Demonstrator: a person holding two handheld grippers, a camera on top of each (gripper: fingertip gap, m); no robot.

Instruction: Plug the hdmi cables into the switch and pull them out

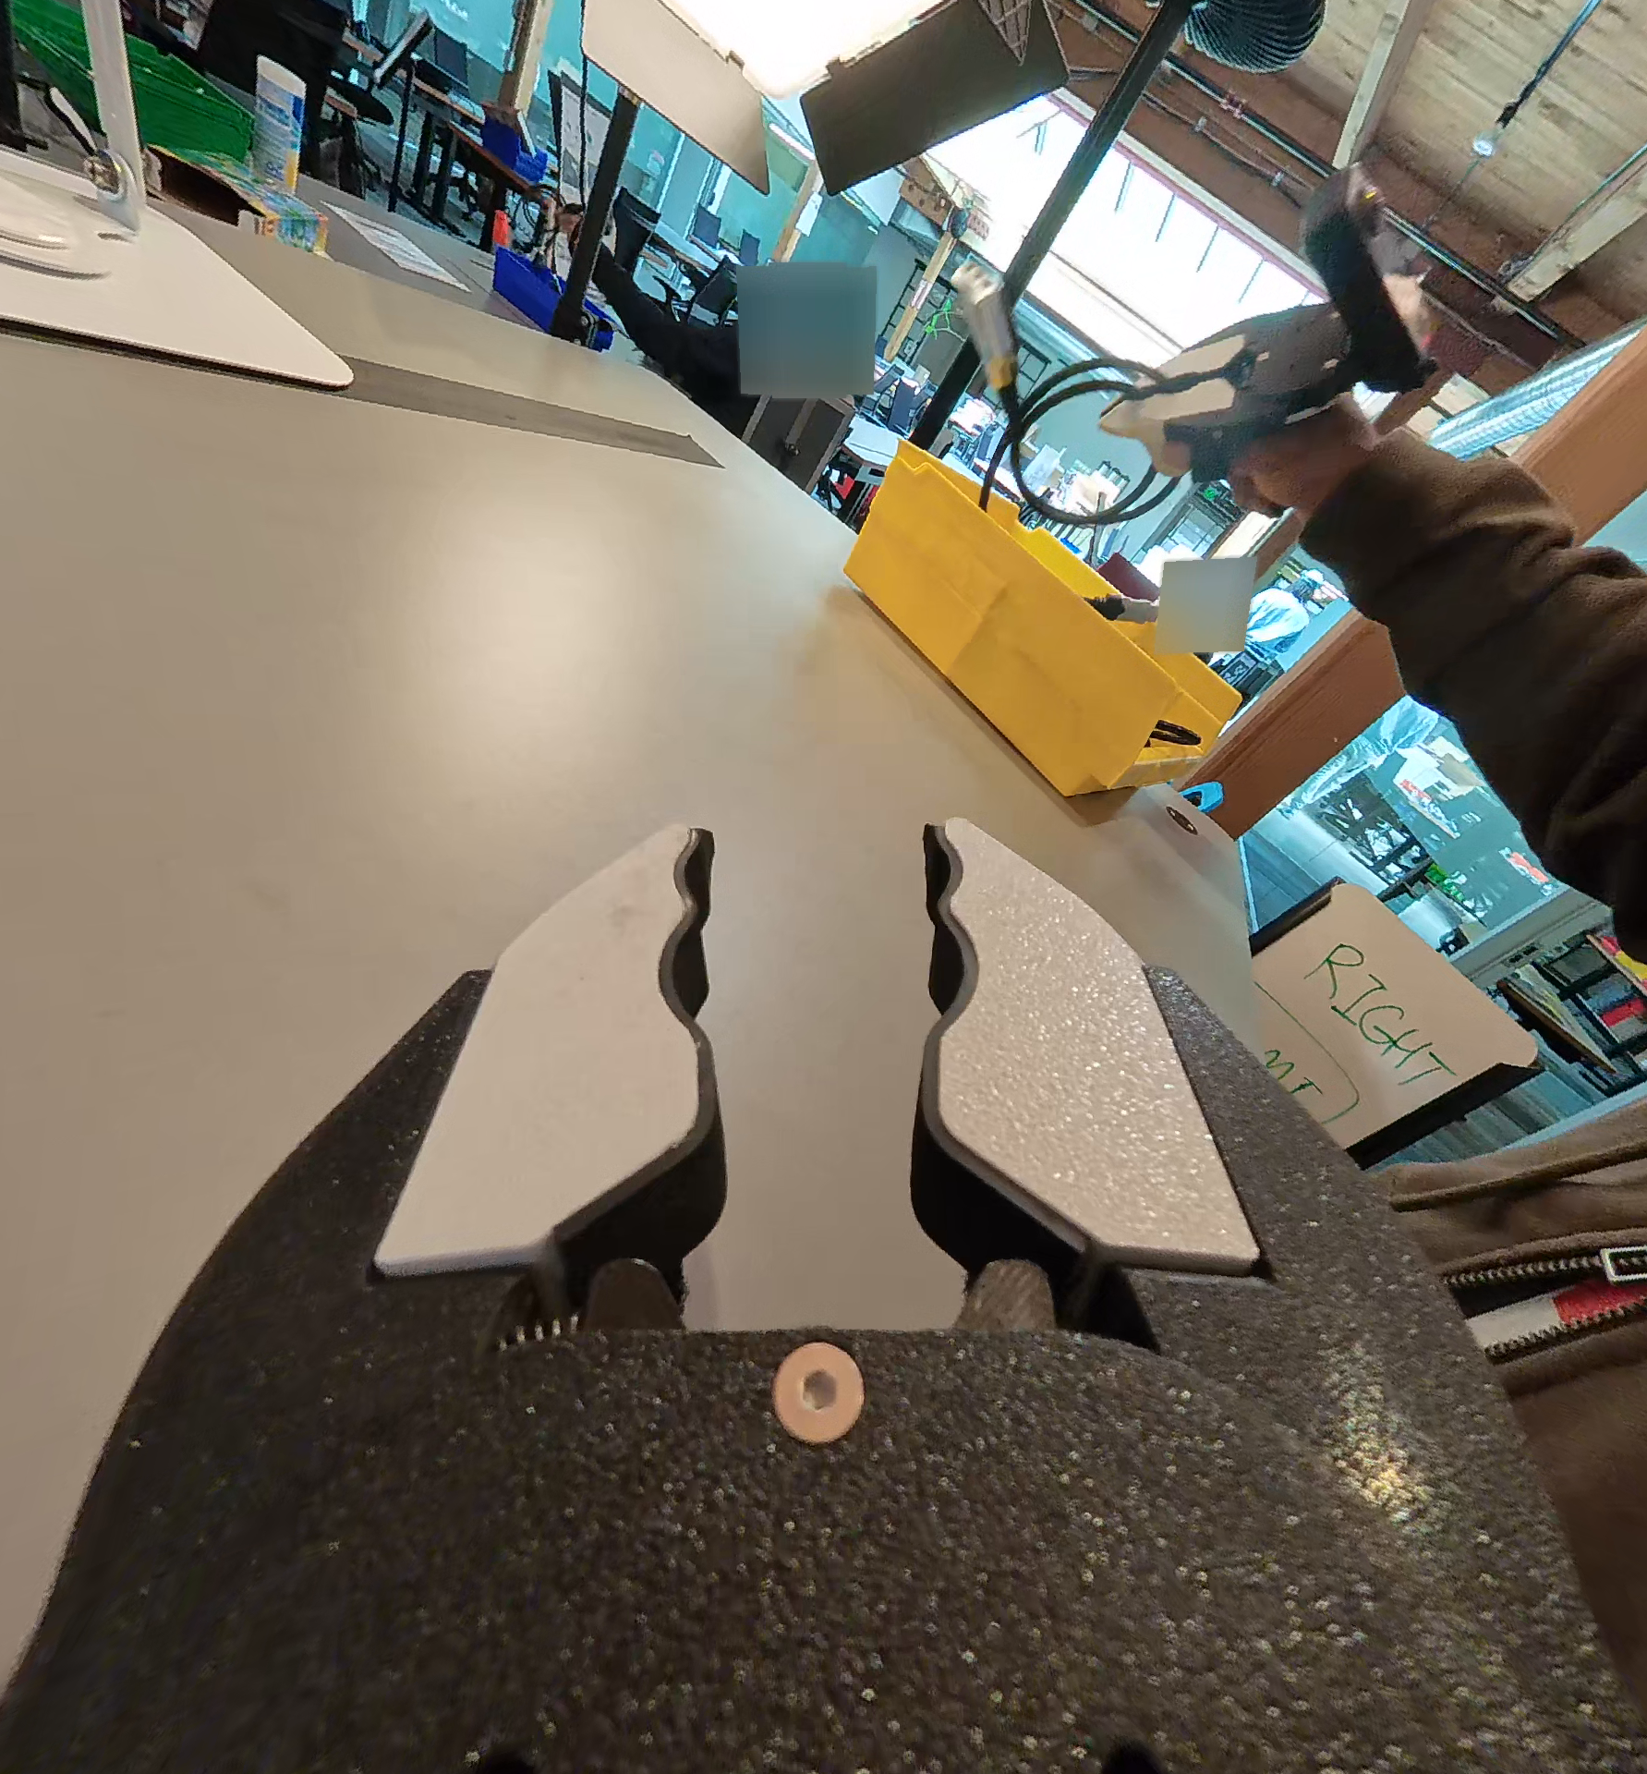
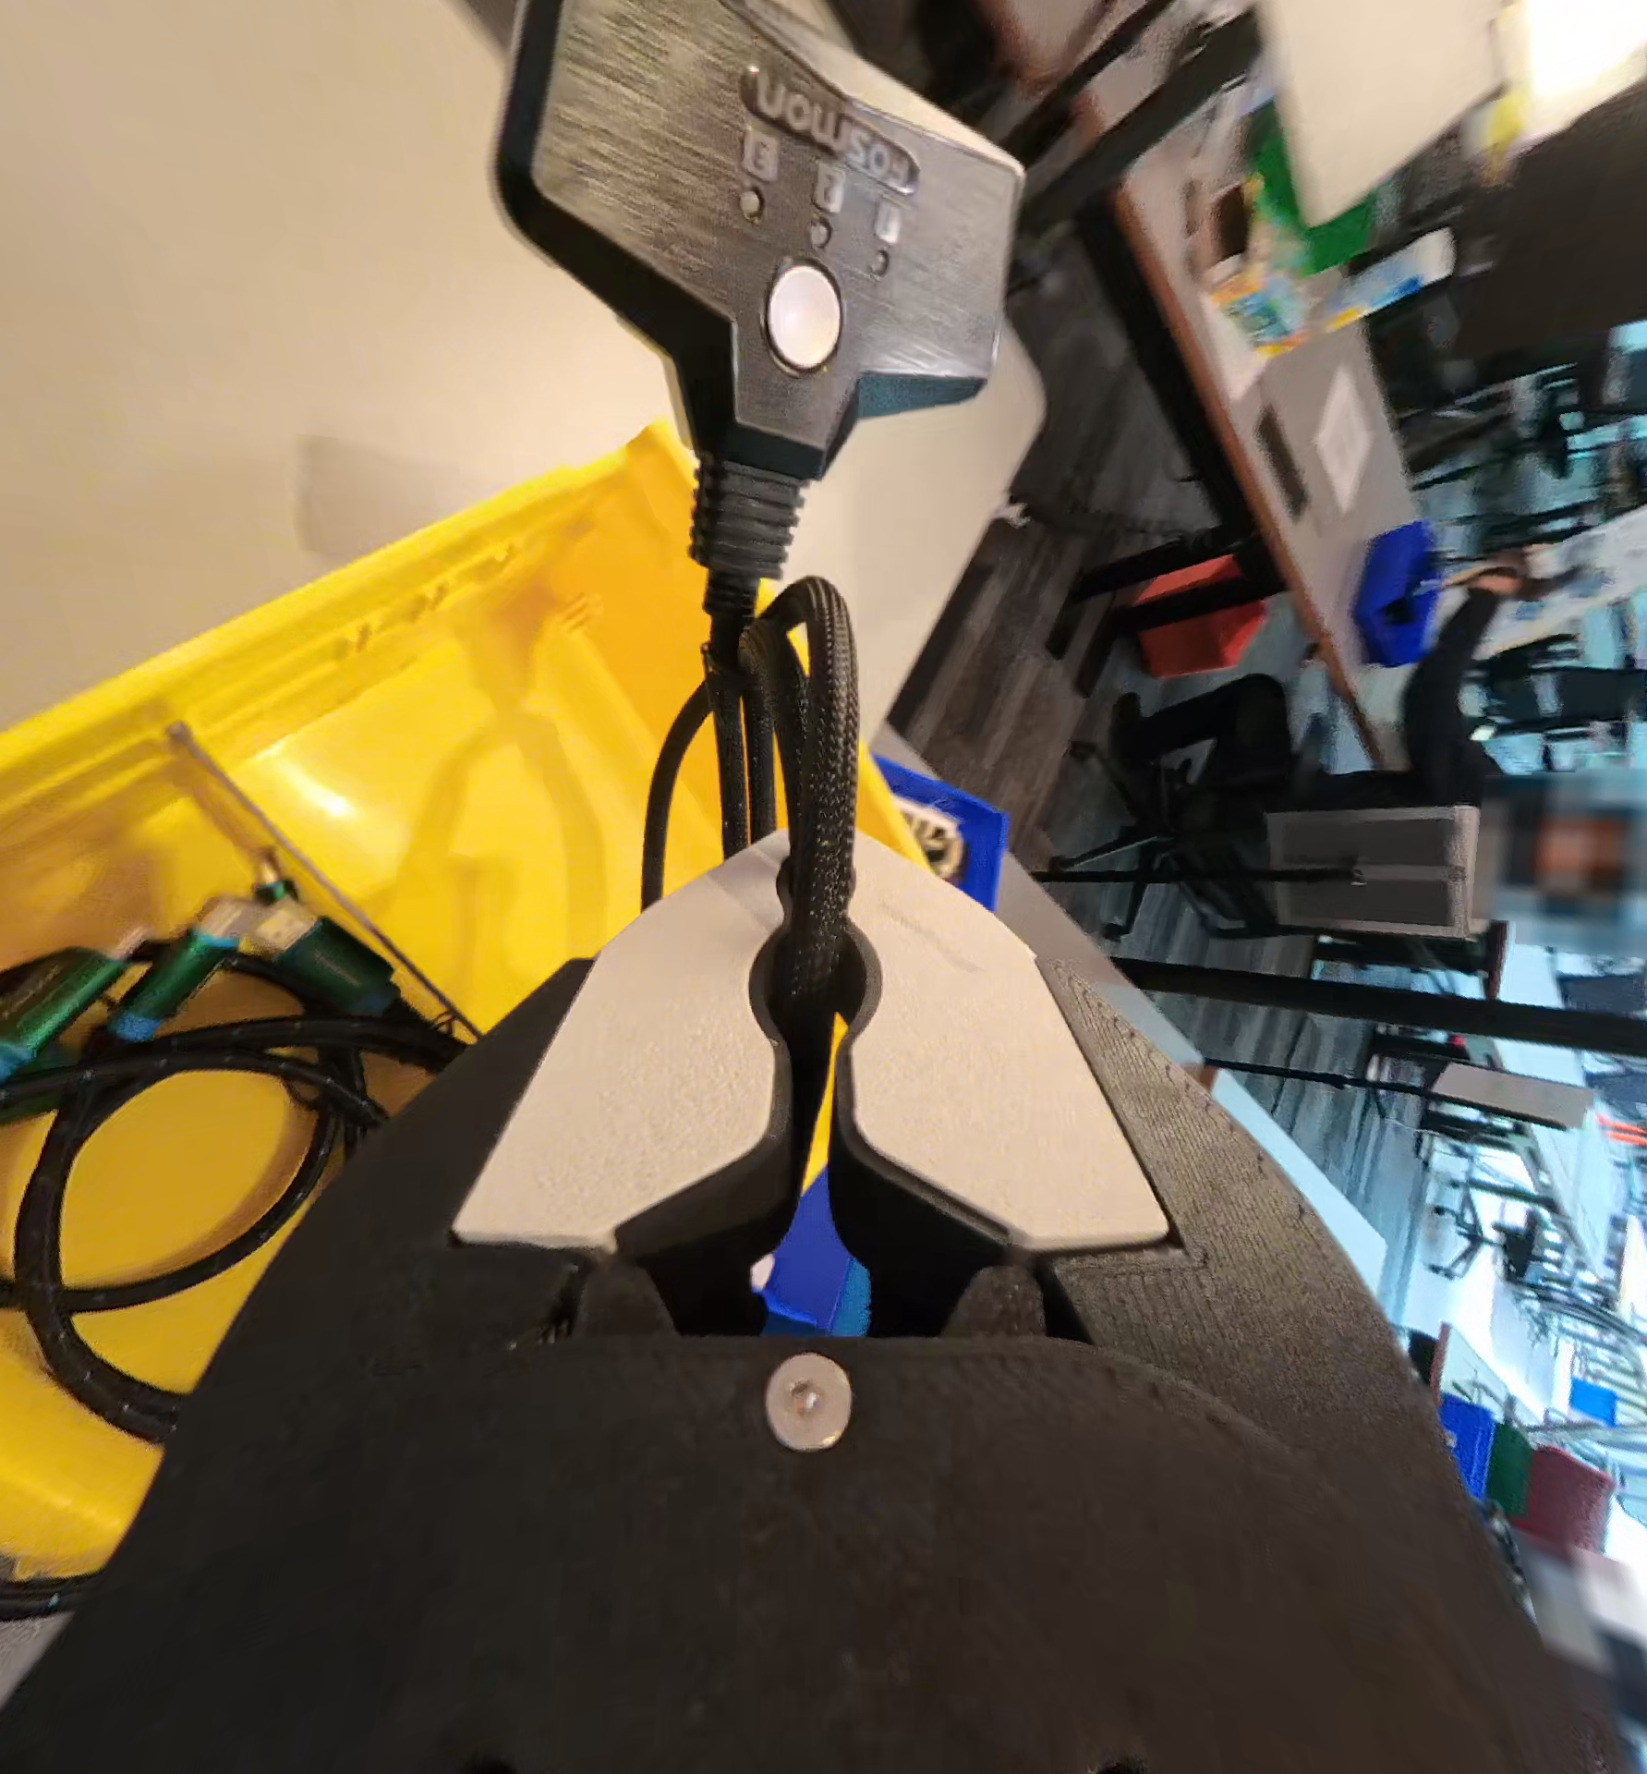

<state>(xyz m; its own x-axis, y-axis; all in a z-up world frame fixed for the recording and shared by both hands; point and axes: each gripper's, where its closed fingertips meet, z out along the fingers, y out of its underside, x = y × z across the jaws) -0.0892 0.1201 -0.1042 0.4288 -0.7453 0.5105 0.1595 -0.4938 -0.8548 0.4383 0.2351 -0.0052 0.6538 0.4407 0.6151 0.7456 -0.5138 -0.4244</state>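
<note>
A: What is the largest thing here?

B: The grey table. A yellow bin stands at its far right edge, just short of the corner. Inside the bin, coiled black braided cables with green-shelled plugs lie on the floor of one compartment.

A: And the thing that is lifted?

B: A black switch box with a brushed face, one round pale button and three small indicator dots. A ribbed strain relief leaves its narrow end and runs into a black braided cable, which is folded into a bundle of several strands. The box hangs in the air above the bin, clear of the table.

A: What has hold of it?

B: The right gripper. Its grey fingers are pressed together on the braided cable, which sits in the round notch between them. A hand in a brown sleeve holds that gripper high over the bin.

A: The other claw?

B: The left gripper is spread apart with bare table between its fingertips, low over the near edge of the table, well apart from the bin.
</note>
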